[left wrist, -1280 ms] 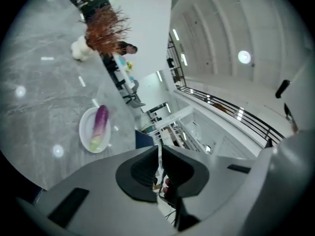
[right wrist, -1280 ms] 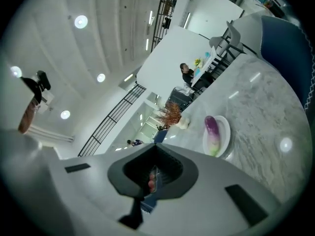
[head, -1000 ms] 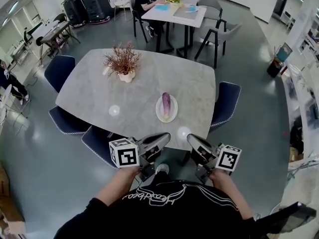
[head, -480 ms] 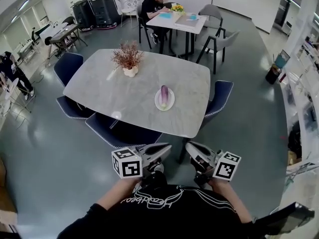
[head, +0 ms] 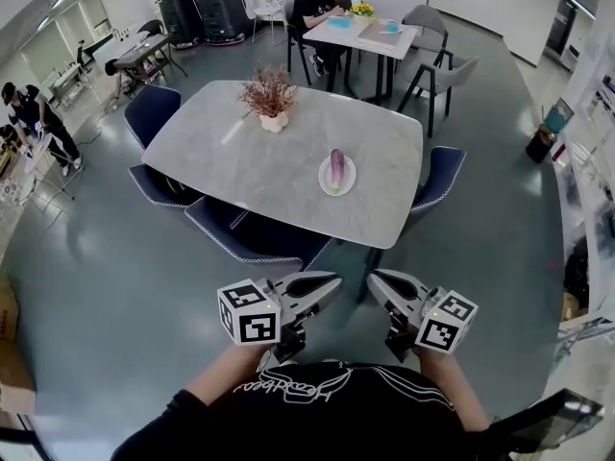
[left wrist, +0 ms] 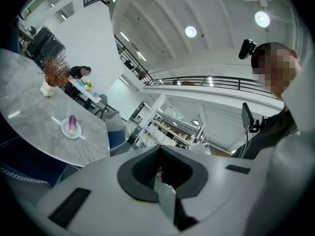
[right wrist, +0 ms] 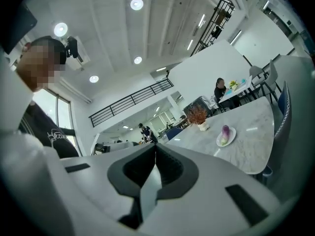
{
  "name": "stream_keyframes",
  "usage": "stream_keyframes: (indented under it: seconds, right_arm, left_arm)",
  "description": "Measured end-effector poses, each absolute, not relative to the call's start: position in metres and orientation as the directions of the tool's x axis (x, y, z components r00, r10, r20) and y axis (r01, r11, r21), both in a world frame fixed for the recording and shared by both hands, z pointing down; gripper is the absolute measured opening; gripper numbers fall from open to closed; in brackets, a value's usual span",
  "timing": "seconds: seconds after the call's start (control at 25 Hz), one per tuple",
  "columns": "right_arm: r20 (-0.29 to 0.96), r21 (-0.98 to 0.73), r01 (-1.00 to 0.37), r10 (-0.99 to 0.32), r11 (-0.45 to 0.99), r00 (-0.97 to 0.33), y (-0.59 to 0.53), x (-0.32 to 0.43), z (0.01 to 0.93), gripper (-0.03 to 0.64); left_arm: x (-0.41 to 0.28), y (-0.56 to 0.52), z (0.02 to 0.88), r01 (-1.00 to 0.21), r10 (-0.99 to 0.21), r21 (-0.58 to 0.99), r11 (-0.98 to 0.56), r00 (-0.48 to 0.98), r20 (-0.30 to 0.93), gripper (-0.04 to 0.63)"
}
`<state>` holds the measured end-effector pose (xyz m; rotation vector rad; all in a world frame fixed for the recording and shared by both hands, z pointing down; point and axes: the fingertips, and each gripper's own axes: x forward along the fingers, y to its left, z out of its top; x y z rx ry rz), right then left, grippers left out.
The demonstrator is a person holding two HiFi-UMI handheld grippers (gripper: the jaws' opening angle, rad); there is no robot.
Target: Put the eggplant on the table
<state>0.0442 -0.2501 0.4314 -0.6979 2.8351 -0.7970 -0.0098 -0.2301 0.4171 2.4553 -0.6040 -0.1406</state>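
A purple eggplant (head: 336,166) lies lengthwise on a round white plate (head: 324,180). The plate stands on a grey stone-patterned desk with rounded corners (head: 259,161), toward that desk's 4 o'clock side in the head view. At the desk's 11 o'clock end stands a dried reddish plant in a white pot (head: 271,99). Dark blue chairs (head: 252,238) are tucked in around the edges.

The person stands back on the grey floor (head: 125,257), well apart from the desk, with the eggplant at about 12 o'clock ahead. The left tongs (head: 333,279) and the right tongs (head: 373,279) are held side by side, low before the chest, tips pointing forward. In each gripper view the two jaws meet at their tips: the left tongs (left wrist: 159,148) are closed on nothing, and the right tongs (right wrist: 155,144) likewise. The eggplant shows small and far off at 9 o'clock in the left gripper view (left wrist: 72,125) and at 3 o'clock in the right one (right wrist: 225,132).
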Motion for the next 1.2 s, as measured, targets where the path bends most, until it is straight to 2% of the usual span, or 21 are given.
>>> stream_keyframes:
  seconds: [0.44,0.68,1.2]
  right_arm:
    - [0.063,-0.463,-0.439,-0.465,0.77,-0.883,-0.202,0.004,0.43,0.006]
    - [0.078,-0.401,-0.436,-0.444,0.806,-0.893,-0.169,-0.033,0.411,0.006]
    - [0.109,-0.41,-0.461,-0.459,0.787,-0.882,-0.114,-0.075,0.422,0.006]
  left_arm:
    - [-0.047,-0.181,0.413,-0.444,-0.473,0.505,-0.74,0.877,0.079,0.009]
    - [-0.078,-0.153,0.397,-0.431,-0.46,0.498,-0.752,0.885,0.07,0.009]
    - [-0.111,-0.115,0.401,-0.394,-0.416,0.524,-0.755,0.906,0.082,0.009]
